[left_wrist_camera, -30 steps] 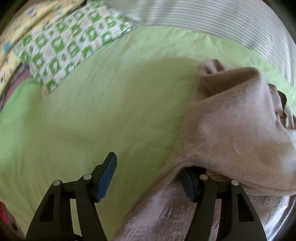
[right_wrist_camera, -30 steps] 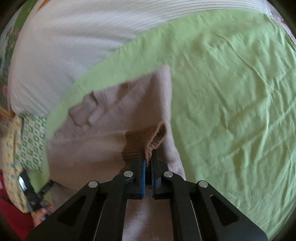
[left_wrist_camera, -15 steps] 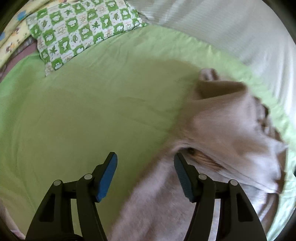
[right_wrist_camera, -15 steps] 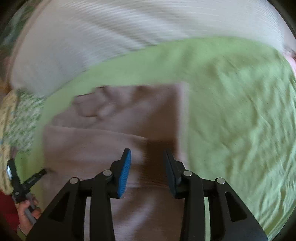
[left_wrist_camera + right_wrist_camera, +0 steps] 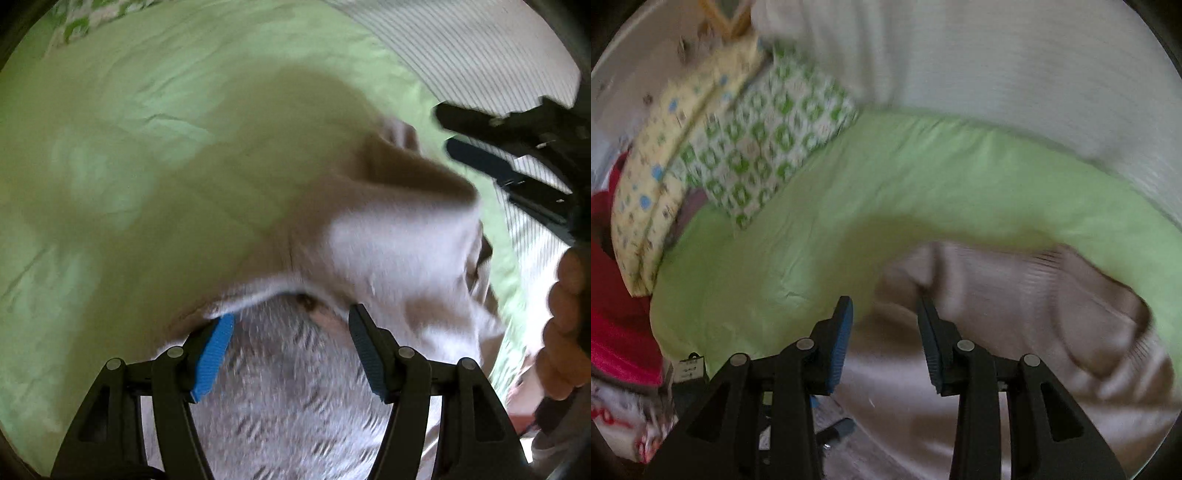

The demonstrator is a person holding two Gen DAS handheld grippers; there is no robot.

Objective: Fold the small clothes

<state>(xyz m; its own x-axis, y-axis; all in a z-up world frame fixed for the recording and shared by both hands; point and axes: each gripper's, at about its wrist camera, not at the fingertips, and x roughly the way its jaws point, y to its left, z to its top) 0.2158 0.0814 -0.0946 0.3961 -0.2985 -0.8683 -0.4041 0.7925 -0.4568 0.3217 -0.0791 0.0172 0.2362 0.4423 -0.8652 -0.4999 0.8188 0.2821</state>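
Garment: your beige knit garment (image 5: 1015, 325) lies on the bed's green sheet (image 5: 820, 229), near the striped white bedding (image 5: 1015, 74).
Left claw: your left claw (image 5: 290, 332) stands wide, holding nothing; its blue pads (image 5: 214, 350) sit just over a near edge of the cloth.
Right claw: your right claw (image 5: 884, 325) is also spread wide and empty, low over the garment's left side. In the left wrist view it hangs at the upper right (image 5: 480, 162), beside your right hand (image 5: 565, 325).
Progress: you look partway through. One layer seems already turned over, since a raised fold shows in the left wrist view, though blur hides its outline. The sleeve or cuff at the far right (image 5: 1123, 332) appears loose still.
Left to do: judging by that, you need another fold and a flattening pass.
Containers: none in view; no basket or drawer for the finished piece.
Nearby: green-patterned pillow (image 5: 768, 147), yellow pillow (image 5: 665, 166), something red (image 5: 613, 295) at the bed's edge.
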